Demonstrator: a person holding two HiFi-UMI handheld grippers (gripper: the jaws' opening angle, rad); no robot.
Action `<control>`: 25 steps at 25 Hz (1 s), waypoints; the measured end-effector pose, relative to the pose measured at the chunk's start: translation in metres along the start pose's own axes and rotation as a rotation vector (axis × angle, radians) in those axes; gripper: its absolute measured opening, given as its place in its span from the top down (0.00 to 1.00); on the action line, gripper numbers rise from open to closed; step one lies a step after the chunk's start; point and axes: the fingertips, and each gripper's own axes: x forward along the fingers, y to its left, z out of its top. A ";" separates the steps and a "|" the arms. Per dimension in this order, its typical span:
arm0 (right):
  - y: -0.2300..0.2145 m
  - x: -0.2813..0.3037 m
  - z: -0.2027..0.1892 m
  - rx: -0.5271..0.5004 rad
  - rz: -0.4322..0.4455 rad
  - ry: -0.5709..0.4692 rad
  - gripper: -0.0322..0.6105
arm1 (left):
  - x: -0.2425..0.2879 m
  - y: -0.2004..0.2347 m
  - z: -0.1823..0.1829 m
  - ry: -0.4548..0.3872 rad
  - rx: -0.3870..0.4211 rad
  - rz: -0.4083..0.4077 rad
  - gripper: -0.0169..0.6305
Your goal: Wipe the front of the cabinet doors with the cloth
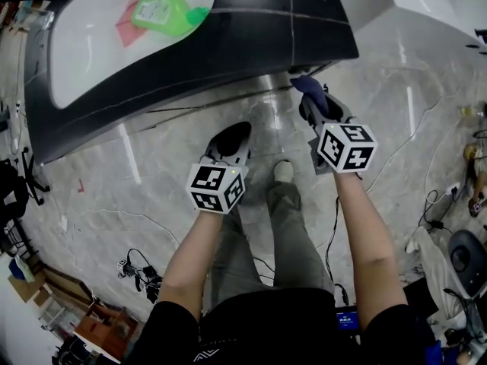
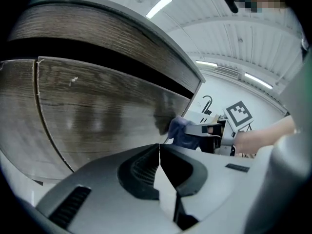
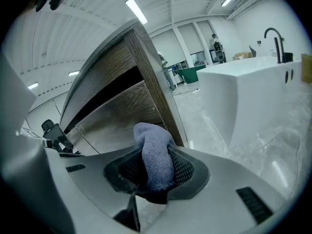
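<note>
A blue-grey cloth [image 3: 155,159] is pinched in my right gripper [image 3: 152,177]; its free end pokes out toward the wood-grain cabinet door [image 3: 127,112]. In the head view the cloth [image 1: 310,87] sits at the cabinet's lower right corner, ahead of the right gripper [image 1: 316,106]. From the left gripper view the cloth [image 2: 181,130] shows against the door [image 2: 97,116] by its right edge. My left gripper [image 1: 228,139] hangs lower and left, a little off the door front, jaws shut [image 2: 159,152] on nothing.
The cabinet's white top [image 1: 114,33] carries a green bottle [image 1: 166,14] on a pink cloth [image 1: 129,27]. A white sink unit [image 3: 248,96] stands to the right. Marble floor [image 1: 152,181] lies below; cables and clutter [image 1: 137,272] are behind me. My shoe [image 1: 283,172] is near the cabinet base.
</note>
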 end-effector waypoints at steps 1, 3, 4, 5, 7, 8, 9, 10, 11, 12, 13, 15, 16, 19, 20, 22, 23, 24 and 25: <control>0.002 -0.001 -0.002 -0.002 0.003 0.003 0.76 | -0.001 0.000 0.000 0.000 0.002 -0.002 0.96; 0.009 -0.002 -0.005 -0.004 0.011 0.007 0.76 | -0.004 0.002 0.001 -0.003 0.003 0.000 0.96; 0.013 -0.002 -0.007 -0.005 0.015 0.009 0.76 | -0.007 0.004 0.002 -0.007 0.003 0.003 0.96; 0.018 -0.002 -0.008 -0.005 0.019 0.010 0.76 | -0.010 0.007 0.003 -0.013 0.002 0.009 0.96; 0.029 0.000 -0.012 -0.007 0.030 0.014 0.76 | -0.019 0.016 0.004 -0.025 -0.007 0.025 0.96; 0.037 0.001 -0.014 -0.007 0.037 0.017 0.76 | -0.023 0.021 0.004 -0.029 -0.012 0.033 0.96; 0.044 0.004 -0.016 -0.008 0.046 0.020 0.76 | -0.028 0.027 0.003 -0.032 -0.017 0.040 0.96; 0.053 0.006 -0.019 -0.010 0.055 0.025 0.76 | -0.033 0.033 0.003 -0.035 -0.020 0.048 0.96; 0.062 0.010 -0.023 -0.013 0.065 0.031 0.76 | -0.038 0.039 0.003 -0.040 -0.023 0.058 0.96; 0.071 0.014 -0.027 -0.018 0.076 0.040 0.76 | -0.043 0.046 0.003 -0.047 -0.026 0.068 0.96; 0.081 0.018 -0.031 -0.024 0.088 0.050 0.76 | -0.049 0.052 0.003 -0.055 -0.031 0.079 0.96; 0.103 0.027 -0.041 -0.041 0.113 0.075 0.76 | -0.061 0.066 0.003 -0.067 -0.048 0.100 0.96; 0.114 0.032 -0.047 -0.050 0.128 0.088 0.76 | -0.066 0.074 0.002 -0.071 -0.058 0.111 0.96; 0.148 0.050 -0.059 -0.076 0.177 0.122 0.76 | -0.082 0.098 0.000 -0.080 -0.082 0.144 0.96; 0.159 0.056 -0.062 -0.084 0.193 0.132 0.76 | -0.087 0.107 -0.001 -0.083 -0.088 0.155 0.96; 0.180 0.069 -0.069 -0.098 0.220 0.150 0.76 | -0.098 0.124 -0.003 -0.087 -0.099 0.179 0.96; 0.190 0.076 -0.072 -0.106 0.234 0.159 0.76 | -0.103 0.133 -0.005 -0.088 -0.104 0.191 0.96; 0.200 0.083 -0.075 -0.115 0.248 0.168 0.76 | -0.108 0.142 -0.006 -0.088 -0.110 0.202 0.96; 0.209 0.090 -0.077 -0.124 0.262 0.176 0.76 | -0.113 0.150 -0.008 -0.087 -0.115 0.213 0.96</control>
